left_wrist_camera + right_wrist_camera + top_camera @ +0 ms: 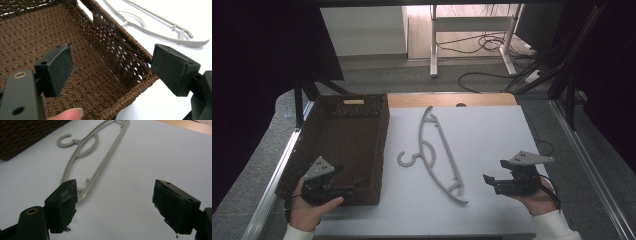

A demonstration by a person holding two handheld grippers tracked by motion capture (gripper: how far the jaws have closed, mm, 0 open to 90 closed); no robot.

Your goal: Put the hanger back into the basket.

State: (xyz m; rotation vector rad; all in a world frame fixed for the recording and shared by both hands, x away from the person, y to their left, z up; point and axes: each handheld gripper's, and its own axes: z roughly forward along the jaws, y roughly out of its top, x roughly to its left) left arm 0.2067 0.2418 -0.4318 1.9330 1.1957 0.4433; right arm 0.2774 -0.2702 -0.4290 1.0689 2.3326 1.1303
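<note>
A grey plastic clothes hanger (pixel 437 152) lies flat on the white table (pixel 492 135), its hook toward the brown woven basket (pixel 343 145). The hanger (pixel 160 25) also shows beyond the basket wall (pixel 120 52) in the left gripper view. My left gripper (pixel 354 186) hovers over the basket's near right corner, jaws open and empty. My right gripper (pixel 489 181) is held above the table to the right of the hanger (pixel 95 160), jaws open with nothing between them.
The basket holds nothing that I can see. A bare wooden strip (pixel 452 100) runs along the table's far edge. Metal rails (pixel 277 175) flank the table. Cables and a desk frame (pixel 472 30) stand on the floor beyond.
</note>
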